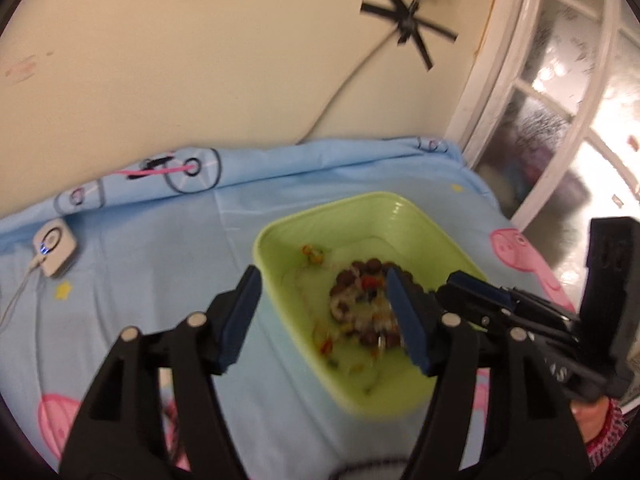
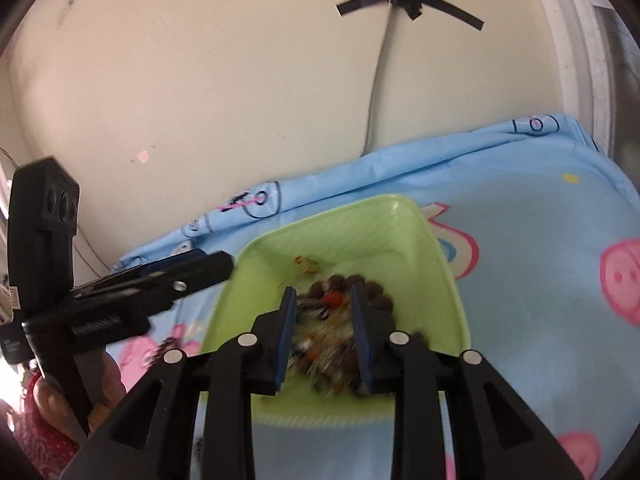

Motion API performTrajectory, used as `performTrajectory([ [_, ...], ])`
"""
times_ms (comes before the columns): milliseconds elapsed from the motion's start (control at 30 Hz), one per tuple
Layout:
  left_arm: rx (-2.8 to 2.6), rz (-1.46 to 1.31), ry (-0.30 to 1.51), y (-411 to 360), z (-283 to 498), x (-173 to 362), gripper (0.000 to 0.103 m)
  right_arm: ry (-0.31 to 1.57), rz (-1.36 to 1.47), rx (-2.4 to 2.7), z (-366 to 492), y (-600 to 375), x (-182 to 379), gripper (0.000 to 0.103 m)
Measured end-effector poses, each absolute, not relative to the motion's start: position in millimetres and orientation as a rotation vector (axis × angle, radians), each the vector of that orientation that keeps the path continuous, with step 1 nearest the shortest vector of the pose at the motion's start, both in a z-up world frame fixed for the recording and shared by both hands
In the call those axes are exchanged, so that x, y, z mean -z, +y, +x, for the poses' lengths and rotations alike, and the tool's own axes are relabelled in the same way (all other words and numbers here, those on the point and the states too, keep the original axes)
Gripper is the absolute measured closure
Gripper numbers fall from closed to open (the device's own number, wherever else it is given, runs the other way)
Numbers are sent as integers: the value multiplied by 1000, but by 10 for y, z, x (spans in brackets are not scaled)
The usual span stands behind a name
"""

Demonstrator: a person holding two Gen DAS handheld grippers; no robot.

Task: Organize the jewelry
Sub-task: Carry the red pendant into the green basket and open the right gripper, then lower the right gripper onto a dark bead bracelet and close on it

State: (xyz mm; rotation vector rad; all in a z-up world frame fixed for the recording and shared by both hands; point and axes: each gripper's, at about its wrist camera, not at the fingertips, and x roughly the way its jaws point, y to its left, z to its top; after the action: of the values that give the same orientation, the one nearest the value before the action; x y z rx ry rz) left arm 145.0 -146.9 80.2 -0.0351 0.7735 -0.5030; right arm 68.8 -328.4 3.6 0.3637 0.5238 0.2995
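Observation:
A light green tray [image 1: 280, 240] lies on the blue cartoon bedsheet; it also shows in the right wrist view [image 2: 360, 216]. In it lies a heap of jewelry: a brown bead bracelet [image 1: 362, 270] and small coloured bead pieces [image 1: 312, 254]. The bracelet [image 2: 360, 282] shows blurred in the right wrist view. My left gripper [image 1: 322, 284] is open over the tray's left rim, empty. My right gripper [image 2: 324, 294] is open, its fingers straddling the jewelry heap; it also shows in the left wrist view [image 1: 464, 292] at the tray's right side.
A white charger puck [image 1: 54, 248] with a cable lies on the sheet at the left. The cream wall with a black tape cross [image 1: 408, 24] stands behind the bed. A white-framed glass door [image 1: 560, 120] is at the right.

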Motion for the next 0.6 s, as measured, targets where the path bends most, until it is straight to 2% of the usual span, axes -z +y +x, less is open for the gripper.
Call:
performTrajectory([
  [167, 456, -91, 777, -764, 1096, -711, 38, 500, 447, -342, 260, -3266, 109, 97],
  [367, 329, -200, 855, 172, 802, -378, 38, 510, 417, -350, -105, -3158, 163, 97],
  [600, 431, -178, 888, 46, 579, -253, 38, 653, 310, -389, -146, -2807, 455, 97],
])
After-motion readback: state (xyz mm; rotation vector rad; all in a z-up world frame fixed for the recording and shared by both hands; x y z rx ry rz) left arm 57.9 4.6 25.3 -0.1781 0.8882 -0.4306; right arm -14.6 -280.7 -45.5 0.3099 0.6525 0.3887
